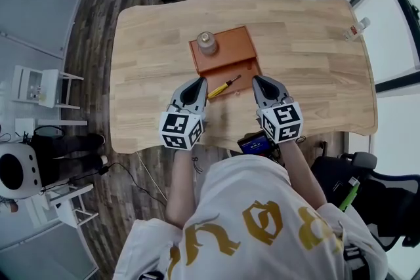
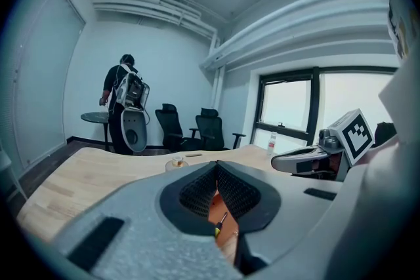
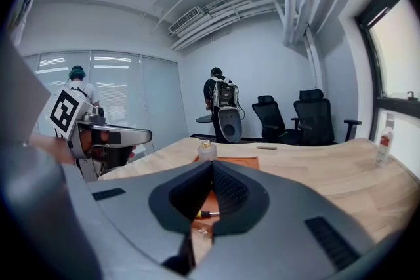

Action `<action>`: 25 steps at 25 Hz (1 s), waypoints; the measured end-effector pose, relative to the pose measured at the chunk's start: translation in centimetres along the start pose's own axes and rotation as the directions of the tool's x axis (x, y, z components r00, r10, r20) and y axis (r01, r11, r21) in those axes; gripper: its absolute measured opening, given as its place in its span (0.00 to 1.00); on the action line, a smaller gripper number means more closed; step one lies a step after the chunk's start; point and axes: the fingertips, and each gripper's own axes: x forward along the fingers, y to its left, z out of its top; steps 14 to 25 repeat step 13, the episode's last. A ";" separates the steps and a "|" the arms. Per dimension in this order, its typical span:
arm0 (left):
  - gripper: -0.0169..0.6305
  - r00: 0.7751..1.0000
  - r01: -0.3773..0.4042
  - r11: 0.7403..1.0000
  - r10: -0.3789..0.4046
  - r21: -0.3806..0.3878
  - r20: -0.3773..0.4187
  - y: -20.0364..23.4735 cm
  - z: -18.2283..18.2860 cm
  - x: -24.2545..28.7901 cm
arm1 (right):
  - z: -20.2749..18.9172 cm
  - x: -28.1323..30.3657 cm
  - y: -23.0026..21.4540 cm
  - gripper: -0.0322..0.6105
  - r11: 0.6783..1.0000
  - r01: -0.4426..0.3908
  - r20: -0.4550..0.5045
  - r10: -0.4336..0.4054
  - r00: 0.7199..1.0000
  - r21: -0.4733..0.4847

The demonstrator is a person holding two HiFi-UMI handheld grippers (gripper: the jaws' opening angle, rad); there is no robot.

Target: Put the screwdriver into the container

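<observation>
A screwdriver (image 1: 222,86) with a yellow handle lies slantwise at the front edge of the orange-brown container (image 1: 230,49) in the middle of the table. Just left of its handle, my left gripper (image 1: 201,82) is shut with nothing in it. The right gripper (image 1: 256,79) is a short way right of the tip, also shut and empty. The left gripper view shows the screwdriver (image 2: 220,222) below the closed jaws (image 2: 216,168), and the right gripper view shows the screwdriver (image 3: 204,214) the same way under its jaws (image 3: 212,167). Each tool sees the other gripper (image 2: 308,159) (image 3: 115,136).
A small capped jar (image 1: 207,42) stands in the container's far left corner. A clear bottle (image 1: 355,29) stands at the table's far right edge. Office chairs (image 3: 298,116) and a person (image 2: 121,98) at a round table are beyond the far side.
</observation>
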 end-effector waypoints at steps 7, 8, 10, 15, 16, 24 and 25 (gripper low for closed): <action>0.04 1.000 0.000 1.000 0.000 -0.009 -0.021 0.2 -0.5 0.6 | -0.3 0.1 -0.6 0.06 1.000 0.012 -0.010 -0.012 1.000 0.011; 0.04 1.000 0.007 1.000 -0.007 -0.008 -0.024 0.2 -0.5 0.7 | -0.3 0.1 -0.7 0.06 1.000 0.014 -0.010 -0.014 1.000 0.012; 0.04 0.999 0.018 1.000 -0.018 -0.004 -0.027 0.0 -0.5 1.0 | -0.2 0.1 -0.8 0.06 1.000 0.016 -0.007 -0.016 1.000 0.015; 0.04 0.999 0.021 1.000 -0.021 -0.003 -0.027 -0.1 -0.6 1.3 | -0.3 0.1 -1.0 0.06 1.000 0.015 -0.009 -0.014 1.000 0.014; 0.04 0.999 0.021 1.000 -0.021 -0.003 -0.027 -0.1 -0.6 1.3 | -0.3 0.1 -1.0 0.06 1.000 0.015 -0.009 -0.014 1.000 0.014; 0.04 0.999 0.021 1.000 -0.021 -0.003 -0.027 -0.1 -0.6 1.3 | -0.3 0.1 -1.0 0.06 1.000 0.015 -0.009 -0.014 1.000 0.014; 0.04 0.999 0.021 1.000 -0.021 -0.003 -0.027 -0.1 -0.6 1.3 | -0.3 0.1 -1.0 0.06 1.000 0.015 -0.009 -0.014 1.000 0.014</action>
